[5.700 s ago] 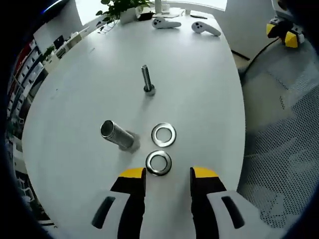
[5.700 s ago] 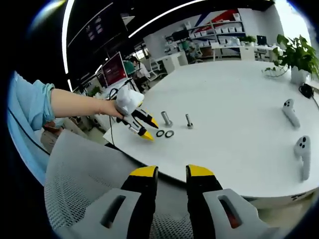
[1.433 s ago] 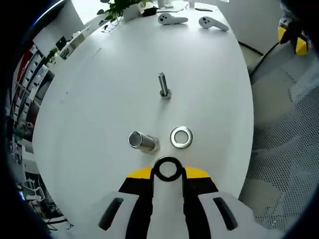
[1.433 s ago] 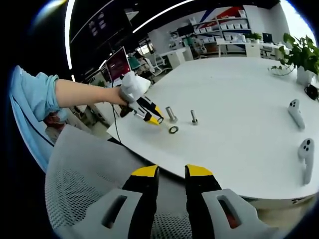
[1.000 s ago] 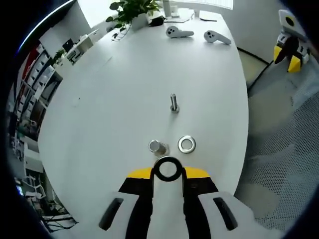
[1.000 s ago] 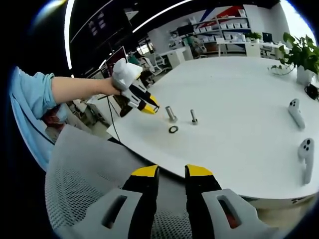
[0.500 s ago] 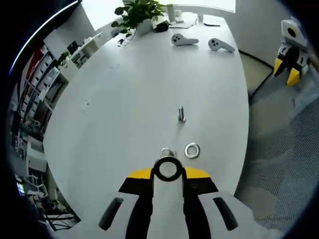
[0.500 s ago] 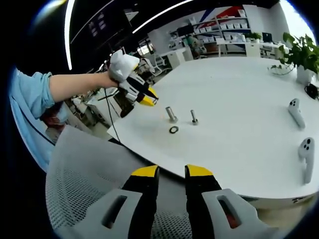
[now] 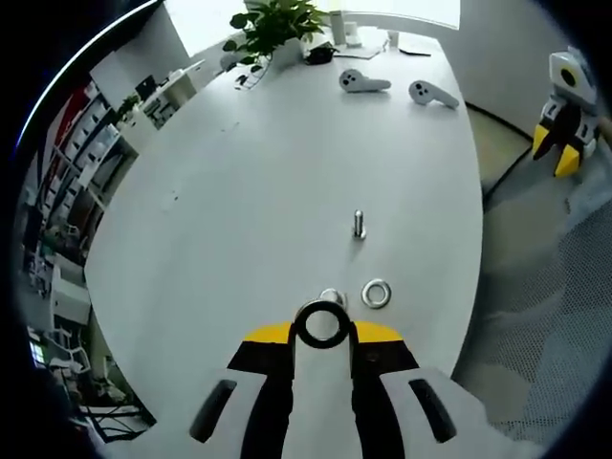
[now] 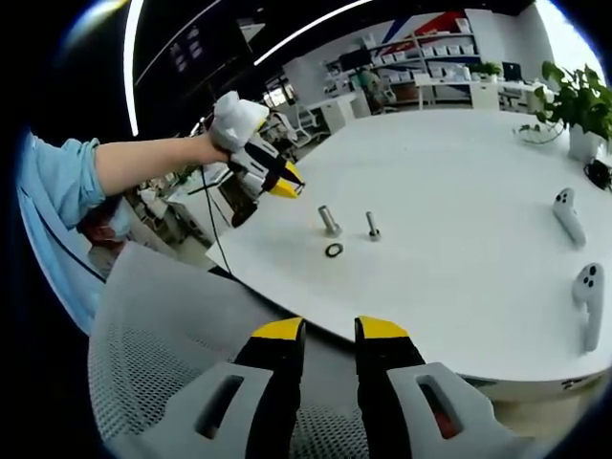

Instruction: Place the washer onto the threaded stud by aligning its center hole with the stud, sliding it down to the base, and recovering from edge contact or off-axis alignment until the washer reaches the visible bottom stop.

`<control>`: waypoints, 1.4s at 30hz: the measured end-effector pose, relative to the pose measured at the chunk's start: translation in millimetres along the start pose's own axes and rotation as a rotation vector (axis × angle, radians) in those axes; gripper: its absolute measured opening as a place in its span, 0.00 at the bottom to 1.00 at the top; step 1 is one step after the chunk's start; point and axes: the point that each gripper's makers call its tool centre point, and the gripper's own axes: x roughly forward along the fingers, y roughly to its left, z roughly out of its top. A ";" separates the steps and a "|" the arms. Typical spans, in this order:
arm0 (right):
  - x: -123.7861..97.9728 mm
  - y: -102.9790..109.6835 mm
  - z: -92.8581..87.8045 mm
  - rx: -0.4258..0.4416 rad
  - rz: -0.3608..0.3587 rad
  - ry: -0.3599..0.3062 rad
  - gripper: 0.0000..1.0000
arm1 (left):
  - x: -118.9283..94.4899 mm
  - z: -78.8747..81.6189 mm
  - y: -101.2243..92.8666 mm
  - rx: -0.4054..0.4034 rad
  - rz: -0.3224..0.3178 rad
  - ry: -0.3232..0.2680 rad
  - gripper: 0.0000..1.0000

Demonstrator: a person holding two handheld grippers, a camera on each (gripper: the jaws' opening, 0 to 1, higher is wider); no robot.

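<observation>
1. In the left gripper view, the left tool (image 9: 322, 332) has its yellow-tipped jaws closed on a washer (image 9: 321, 324), which stands on edge between the tips with its hole facing the camera.
2. In the right gripper view, the left tool (image 10: 284, 185) is held in a hand (image 10: 212, 150) above the near-left part of the white bench (image 10: 459, 220), clear of its surface.
3. The stud (image 9: 359, 225) stands upright on the bench (image 9: 268, 172), well beyond the held washer; it also shows in the right gripper view (image 10: 372, 226).
4. A short metal cylinder (image 9: 332, 297) stands just beyond the left tool's tips, partly hidden by the washer; it stands beside the stud in the right gripper view (image 10: 329, 220).
5. A second washer (image 9: 376, 293) lies flat on the bench right of the cylinder, apart from it.
6. The right tool (image 10: 329, 331) hangs over a mesh chair (image 10: 163, 354) off the bench edge, its jaws slightly apart with nothing between them.
7. Two white controllers (image 9: 364, 82) and a potted plant (image 9: 279, 21) sit at the bench's far end.
</observation>
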 end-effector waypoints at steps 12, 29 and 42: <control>-0.2 -0.3 0.7 0.004 -0.002 -0.007 0.23 | -5.1 13.9 9.0 -0.026 0.008 -0.040 0.20; 0.0 0.0 2.0 0.006 0.000 -0.015 0.23 | 40.5 3.6 -2.7 0.026 -0.045 0.068 0.20; 0.3 0.2 2.3 0.005 0.003 -0.014 0.23 | 66.2 -3.2 -6.1 0.049 -0.068 0.128 0.20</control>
